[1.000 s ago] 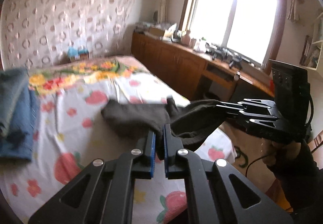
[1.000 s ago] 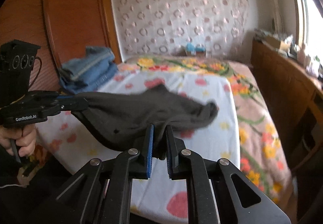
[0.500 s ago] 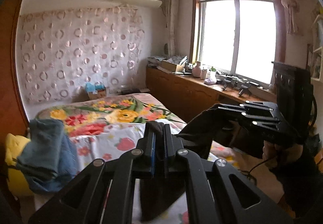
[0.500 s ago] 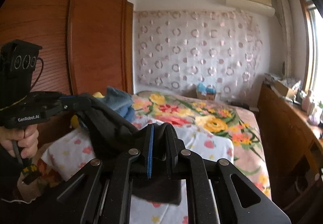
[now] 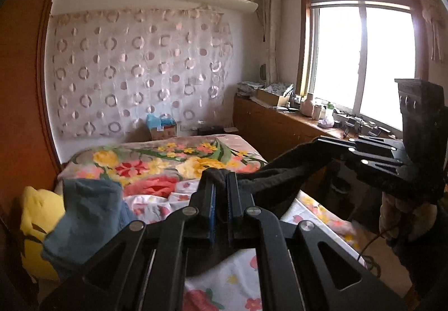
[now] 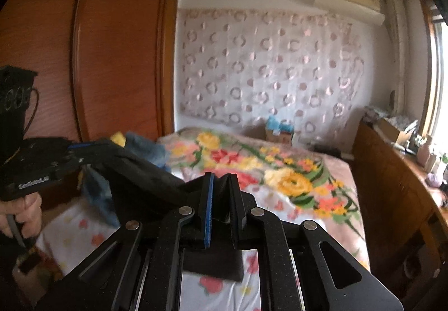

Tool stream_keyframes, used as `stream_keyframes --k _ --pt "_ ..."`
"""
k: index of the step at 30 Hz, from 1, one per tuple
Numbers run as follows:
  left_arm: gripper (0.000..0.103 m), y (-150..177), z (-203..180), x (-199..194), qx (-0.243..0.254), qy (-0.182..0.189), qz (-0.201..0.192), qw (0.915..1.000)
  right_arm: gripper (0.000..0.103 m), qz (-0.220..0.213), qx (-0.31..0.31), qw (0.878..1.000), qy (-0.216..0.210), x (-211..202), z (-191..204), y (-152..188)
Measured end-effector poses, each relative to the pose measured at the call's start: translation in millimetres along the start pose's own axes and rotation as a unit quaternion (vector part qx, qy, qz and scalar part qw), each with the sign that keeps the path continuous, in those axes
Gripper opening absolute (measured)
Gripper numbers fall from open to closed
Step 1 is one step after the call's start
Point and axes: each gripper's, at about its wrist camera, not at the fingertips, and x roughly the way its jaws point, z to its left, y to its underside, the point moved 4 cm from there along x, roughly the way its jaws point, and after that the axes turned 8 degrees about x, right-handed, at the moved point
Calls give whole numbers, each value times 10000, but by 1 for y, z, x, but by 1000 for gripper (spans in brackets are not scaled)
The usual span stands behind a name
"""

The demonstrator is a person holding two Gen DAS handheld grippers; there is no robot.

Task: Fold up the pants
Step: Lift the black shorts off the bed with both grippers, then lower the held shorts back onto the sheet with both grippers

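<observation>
Left wrist view: my left tongs [image 5: 220, 193] and right tongs [image 6: 221, 193] both pinch the dark pants [image 5: 277, 185], hanging over the floral bed [image 5: 173, 162]; window [image 5: 361, 64] on the right.

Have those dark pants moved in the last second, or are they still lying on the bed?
Yes. The dark pants have been lifted off the flowered bed and now hang between the left gripper and right gripper.

Bed [image 5: 173, 168] with floral sheet, folded blue clothes [image 5: 84, 215] and yellow cushion [image 5: 33, 215] on its left edge
</observation>
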Motion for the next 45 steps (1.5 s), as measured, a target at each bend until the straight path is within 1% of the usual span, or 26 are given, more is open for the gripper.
stream_keyframes --k 2,4,9,11,12,14,15,19,26,33,38,45 --pt "3 10 -3 -3 48 -3 108 9999 7 17 -11 10000 -30 -2 1 -3" --pt "3 29 -8 -4 49 17 276 9996 7 190 -42 9998 -60 1 3 11" --pt "3 91 -29 -2 61 142 810 9966 7 737 74 9972 -128 11 3 76" --pt "3 107 -35 -2 31 216 960 9951 7 940 162 9952 -197 12 4 103" --pt "3 113 -39 -4 10 253 998 9947 7 1043 184 9942 -211 11 5 118" --pt "3 127 -44 -11 -60 321 1047 9940 7 1142 235 9929 -248 7 7 134" --pt "3 129 -48 -14 -72 337 1057 9938 7 1182 274 9922 -290 4 8 143" --pt "3 154 -60 -29 -151 441 1157 9922 7 1336 332 9898 -369 -8 16 169" --pt "3 188 -64 -35 -353 510 1345 9890 8 1535 386 9861 -505 -22 30 200" --pt "3 217 -73 -34 -512 520 1556 9851 8 1713 382 9835 -448 -20 36 227" --pt "4 236 -80 -29 -568 577 1726 9817 8 1839 433 9811 -410 -21 34 246" --pt "4 253 -93 -23 -566 642 1931 9774 8 1947 473 9794 -263 -22 29 267"
